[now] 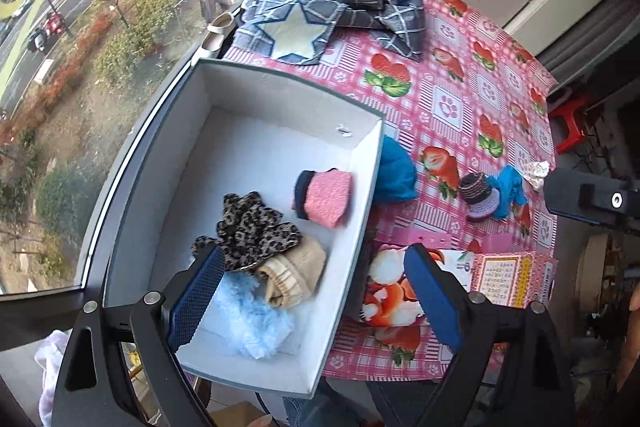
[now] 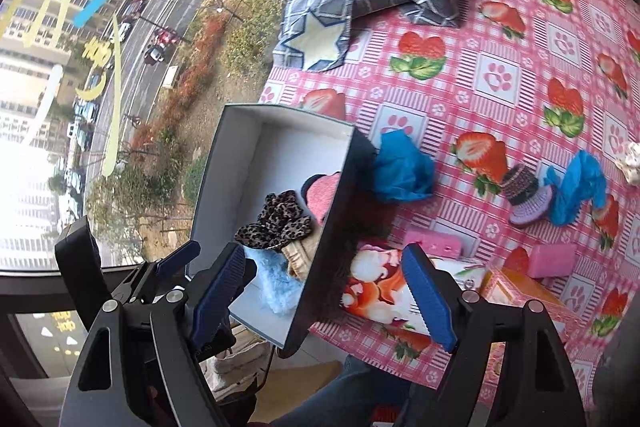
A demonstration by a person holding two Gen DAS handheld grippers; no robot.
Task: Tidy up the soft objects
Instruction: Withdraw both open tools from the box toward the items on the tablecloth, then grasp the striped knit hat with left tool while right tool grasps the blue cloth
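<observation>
A grey box (image 1: 256, 79) with a white inside stands at the table's left edge. It holds a leopard-print cloth (image 1: 252, 227), a pink sock (image 1: 326, 197), a beige piece (image 1: 298, 273) and a pale blue fluffy piece (image 1: 250, 323). My left gripper (image 1: 316, 299) hangs open above the box's near right wall, with nothing gripped. My right gripper (image 2: 324, 297) is open too, over that same wall (image 2: 328, 227), and empty. On the tablecloth to the right lie a blue cloth (image 2: 404, 167), a striped knitted piece (image 2: 524, 195) and a second blue cloth (image 2: 576, 187).
A crumpled plaid cloth with a star (image 1: 340, 3) lies at the far end of the strawberry tablecloth (image 1: 448, 107). A printed packet (image 2: 376, 287), a pink carton (image 2: 520, 291) and two pink blocks (image 2: 552, 259) sit near the front edge. A window runs along the left.
</observation>
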